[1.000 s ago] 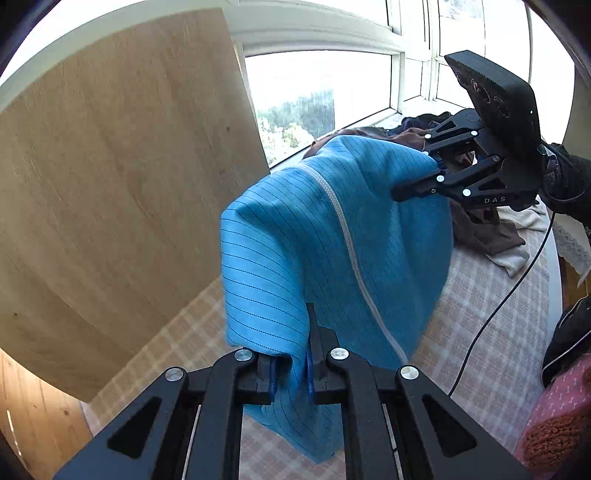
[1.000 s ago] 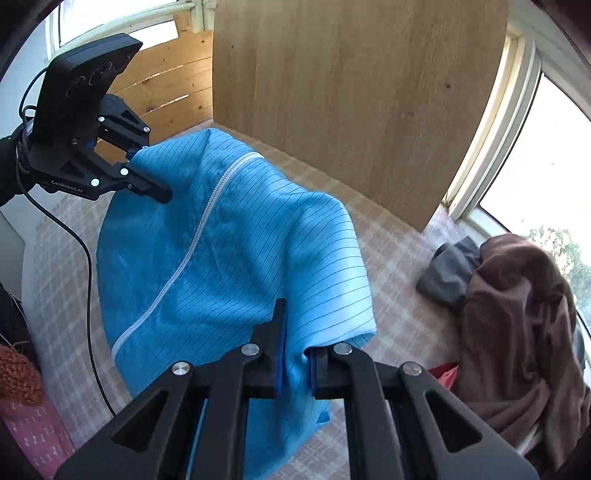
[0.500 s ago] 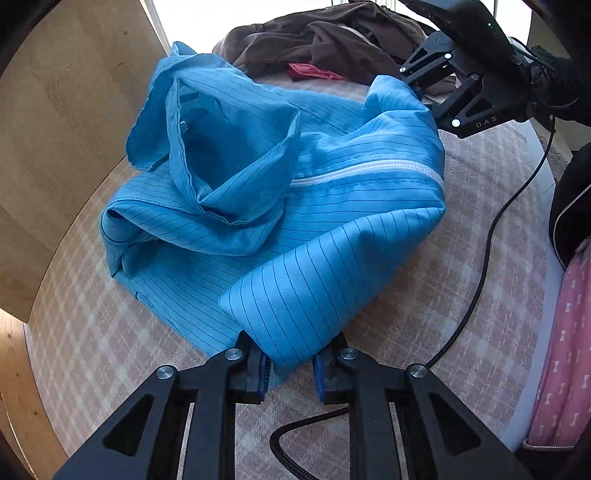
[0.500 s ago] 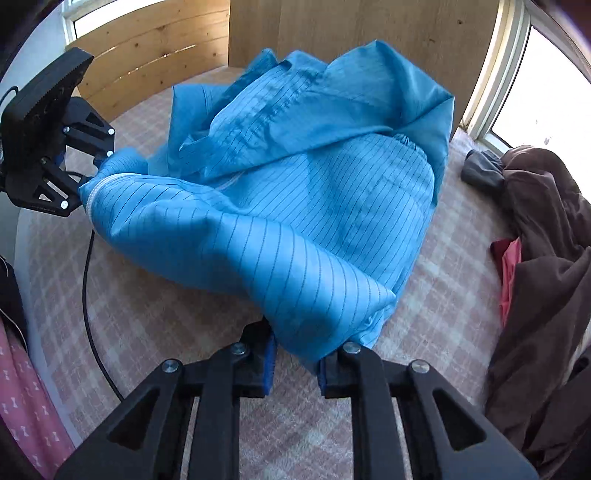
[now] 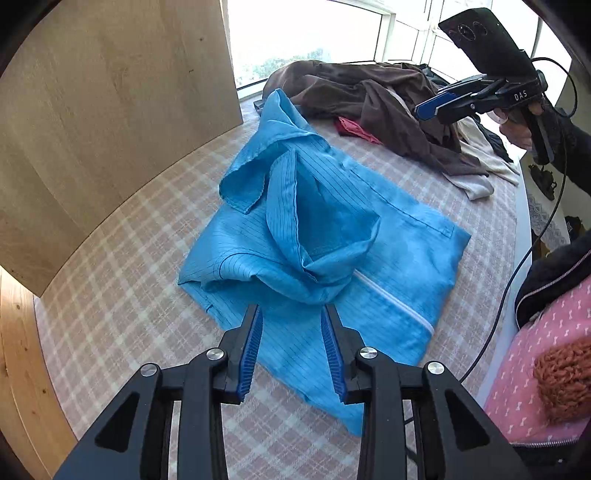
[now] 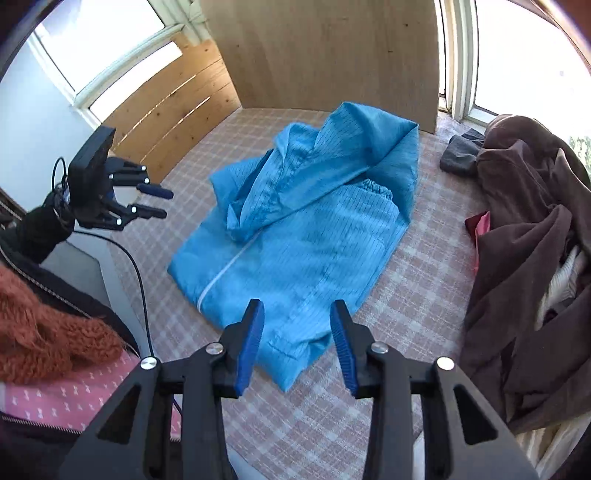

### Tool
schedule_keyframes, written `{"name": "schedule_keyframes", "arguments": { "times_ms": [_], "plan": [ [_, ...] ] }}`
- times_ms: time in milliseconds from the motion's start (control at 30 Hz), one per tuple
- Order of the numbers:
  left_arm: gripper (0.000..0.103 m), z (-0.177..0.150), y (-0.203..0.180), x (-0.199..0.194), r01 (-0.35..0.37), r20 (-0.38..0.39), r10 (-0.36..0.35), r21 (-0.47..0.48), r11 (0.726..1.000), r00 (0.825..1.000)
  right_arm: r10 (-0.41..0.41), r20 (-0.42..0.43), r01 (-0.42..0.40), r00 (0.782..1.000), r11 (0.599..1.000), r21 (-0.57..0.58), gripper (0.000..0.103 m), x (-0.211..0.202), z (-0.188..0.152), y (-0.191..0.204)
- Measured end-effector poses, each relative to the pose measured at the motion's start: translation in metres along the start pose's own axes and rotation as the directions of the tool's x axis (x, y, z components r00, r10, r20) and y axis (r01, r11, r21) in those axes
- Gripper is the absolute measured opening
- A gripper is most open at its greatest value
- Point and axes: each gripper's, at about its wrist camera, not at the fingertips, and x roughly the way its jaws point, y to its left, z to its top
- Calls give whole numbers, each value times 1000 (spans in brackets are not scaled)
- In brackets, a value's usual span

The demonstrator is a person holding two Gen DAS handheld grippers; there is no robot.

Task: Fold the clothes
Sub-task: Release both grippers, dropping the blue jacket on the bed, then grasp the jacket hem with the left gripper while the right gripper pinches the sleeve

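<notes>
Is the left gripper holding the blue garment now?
No. The left gripper is open, its fingers spread above the blue garment, which lies on the checked cloth.

Bright daylight pours in through the windows (image 5: 306, 33), which are blown out to white. The blue garment (image 6: 306, 240) shows soft smearing on its flat panel. Strong fisheye bending curves the wooden board (image 5: 110, 122), and dark vignetting rings the corners in both views.
</notes>
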Motion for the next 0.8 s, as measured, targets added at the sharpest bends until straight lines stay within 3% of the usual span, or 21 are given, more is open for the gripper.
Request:
{"name": "schedule_keyframes", "arguments": {
  "times_ms": [133,233,267,300,333,367,400,433,467,600,800],
  "plan": [
    [31,9,19,35,42,-99,-55,-132,990,994,41,-7,-40,999,995,87,43,20,37,-5],
    [30,8,28,43,48,-86,-64,-175,983,994,72,-11,-69,997,986,152,43,35,64,-9],
    [29,8,33,44,90,-70,-107,-212,973,992,82,-11,-79,997,982,173,43,40,73,-11],
    [24,7,38,46,122,-57,-140,-249,961,988,92,-12,-88,996,977,195,43,45,83,-12],
    [9,6,43,48,152,-44,-171,-285,946,984,103,-12,-98,995,971,216,43,50,92,-13],
    [2,6,44,51,177,-40,-197,-297,938,980,113,-12,-107,994,966,237,40,55,101,-15],
    [3,6,43,51,185,-34,-203,-291,939,979,123,-12,-116,992,959,258,34,60,110,-16],
    [2,6,42,50,190,-27,-206,-283,940,978,134,-11,-125,991,952,279,21,65,119,-17],
    [2,6,40,49,192,-24,-206,-276,942,978,145,-2,-137,989,946,294,13,66,119,-18],
    [1,7,35,26,195,-2,-202,-252,948,979,190,68,-202,979,925,322,5,50,103,-11],
    [1,-11,15,-32,213,31,-212,-189,958,977,217,154,-258,964,904,341,4,-1,62,23]
  ]
}}
